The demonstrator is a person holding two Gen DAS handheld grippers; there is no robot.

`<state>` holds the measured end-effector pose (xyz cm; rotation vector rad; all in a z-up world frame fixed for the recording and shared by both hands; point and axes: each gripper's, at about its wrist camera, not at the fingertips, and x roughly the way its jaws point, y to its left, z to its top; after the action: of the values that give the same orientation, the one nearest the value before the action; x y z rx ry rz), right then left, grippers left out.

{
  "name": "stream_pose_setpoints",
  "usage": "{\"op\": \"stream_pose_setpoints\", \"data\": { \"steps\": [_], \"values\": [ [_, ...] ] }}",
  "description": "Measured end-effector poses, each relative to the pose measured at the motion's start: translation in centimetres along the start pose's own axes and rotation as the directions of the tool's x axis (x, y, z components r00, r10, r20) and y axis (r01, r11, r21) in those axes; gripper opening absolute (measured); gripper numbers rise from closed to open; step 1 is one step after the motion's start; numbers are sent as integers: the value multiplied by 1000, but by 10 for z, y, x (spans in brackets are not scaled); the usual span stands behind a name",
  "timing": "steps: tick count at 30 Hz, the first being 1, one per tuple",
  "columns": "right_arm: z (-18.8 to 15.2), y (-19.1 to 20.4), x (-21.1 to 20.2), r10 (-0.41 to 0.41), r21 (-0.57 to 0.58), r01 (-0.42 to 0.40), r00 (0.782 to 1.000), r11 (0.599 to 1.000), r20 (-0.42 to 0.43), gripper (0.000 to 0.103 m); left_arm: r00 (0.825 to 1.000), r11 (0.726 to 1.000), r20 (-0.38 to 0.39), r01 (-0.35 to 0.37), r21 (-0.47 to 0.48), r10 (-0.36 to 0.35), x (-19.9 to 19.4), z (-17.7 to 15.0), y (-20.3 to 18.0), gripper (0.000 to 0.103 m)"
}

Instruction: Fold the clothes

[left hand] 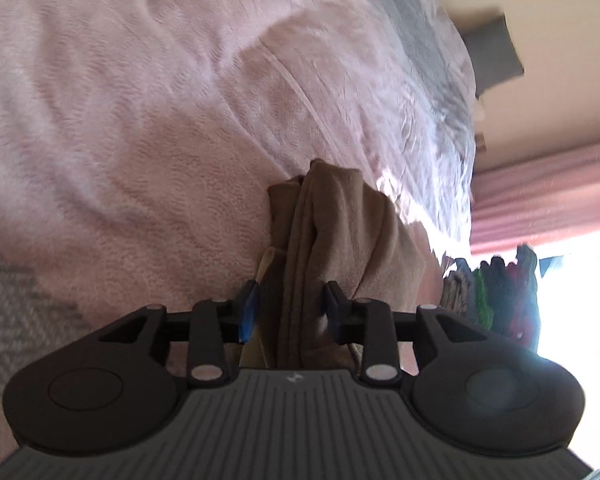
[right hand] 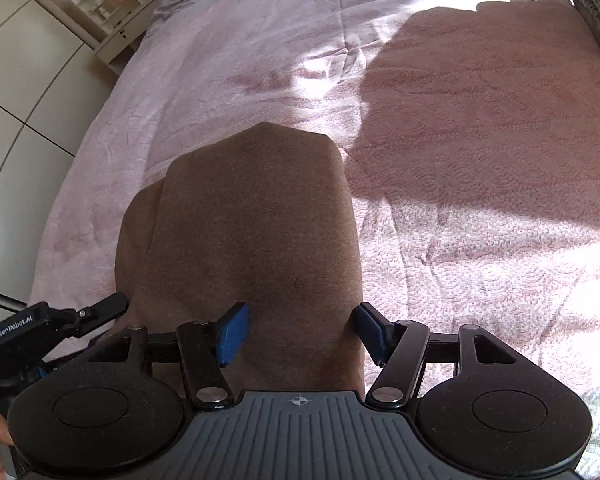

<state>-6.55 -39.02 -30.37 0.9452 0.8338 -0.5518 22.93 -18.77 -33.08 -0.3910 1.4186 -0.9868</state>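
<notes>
In the left wrist view, the left gripper (left hand: 290,312) has its blue-padded fingers (left hand: 247,312) pressed in from both sides on a gathered bunch of a brown garment (left hand: 332,224), so it is clamped on the cloth. The fabric rises from the jaws in thick vertical pleats and a lumpy fold, held above a pink bedspread (left hand: 140,120); a heap of coloured clothes (left hand: 496,292) sits at the far edge by a bright window, too blown out to read. In the right wrist view, the right gripper (right hand: 300,332) stands with its jaws spread wide, one pad on each side of the same brown garment (right hand: 252,220), which passes between them; whether the pads touch the cloth I cannot tell, but they are not squeezing it. Here the garment shows as a broad, smooth, soft-napped panel with a rounded far end, draping down toward the pink bedspread (right hand: 460,160), part sunlit and part in shadow. The left gripper's body (right hand: 52,324) shows at the left edge beside the cloth. My reading is that a fold of this garment is in hand, with one side lifted and the other being sought. The next move would seem to call for the right jaws to close on an edge level with the left grip, so the cloth hangs evenly without twisting.
</notes>
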Motion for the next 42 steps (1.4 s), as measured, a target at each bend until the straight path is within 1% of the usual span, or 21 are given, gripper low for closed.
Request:
{"op": "stream_pose_setpoints", "data": {
  "steps": [2,3,8,12,18,20,21,22,23,24,26,30,32,33,34,35,36,38,40,41,42],
  "values": [
    [-1,-18,-13,38,61,-38,999,997,-5,72,1000,999,24,1,-42,0,-21,-12,0,33],
    [-3,-27,-19,57,89,-56,998,994,-6,84,999,997,39,10,-78,-7,-34,-22,2,36],
    [-25,-66,-39,206,219,-186,976,958,-72,86,994,967,91,78,-243,-57,-87,-85,8,48],
    [-32,-77,-26,277,278,-243,957,929,-91,86,992,942,95,110,-318,-84,-81,-133,9,52],
    [-44,-93,-6,381,365,-319,918,875,-111,85,981,932,193,86,-352,-18,-32,-146,8,54],
    [-44,-95,2,410,385,-340,905,858,-115,71,967,921,253,111,-374,-14,-24,-144,10,46],
    [-44,-96,5,424,396,-349,898,849,-116,52,961,915,275,126,-384,-16,-21,-142,11,39],
    [-46,-97,6,435,410,-356,893,840,-117,38,957,908,289,142,-394,-25,-19,-141,12,31],
    [-47,-97,6,447,425,-362,887,830,-118,32,953,905,300,154,-397,-31,-20,-139,12,11],
    [-49,-96,6,459,439,-368,881,820,-117,23,950,906,309,161,-391,-35,-22,-137,11,10],
    [-56,-92,-4,486,466,-388,867,795,-107,18,943,933,330,156,-324,-43,-35,-132,2,8],
    [-75,-68,-17,571,494,-440,807,750,-148,17,927,968,374,108,-226,-16,-71,-113,-5,8],
    [-82,-53,-12,581,464,-439,784,769,-221,18,928,977,372,44,-211,38,-80,-102,1,9],
    [-84,-47,-9,569,436,-430,779,791,-263,25,932,979,356,10,-204,65,-80,-98,4,10],
    [-80,-43,-5,528,388,-401,789,830,-313,54,939,977,332,-20,-214,92,-78,-94,8,13],
    [-75,-41,-3,487,338,-378,802,862,-346,70,944,969,311,-35,-246,113,-75,-92,11,21],
    [-61,-45,-7,457,287,-373,826,882,-329,77,945,960,304,-35,-278,123,-73,-92,14,27],
    [-34,-52,-16,396,183,-356,872,917,-289,80,944,944,300,-35,-329,140,-71,-96,19,32],
    [1,-60,-25,330,64,-324,915,944,-231,88,934,942,327,-31,-334,146,-76,-108,19,39],
    [18,-63,-26,309,12,-314,927,950,-211,88,928,938,341,-26,-346,152,-80,-114,20,46],
    [26,-59,-16,331,1,-340,913,940,-241,90,922,927,354,-17,-374,159,-82,-123,21,52]
  ]
}}
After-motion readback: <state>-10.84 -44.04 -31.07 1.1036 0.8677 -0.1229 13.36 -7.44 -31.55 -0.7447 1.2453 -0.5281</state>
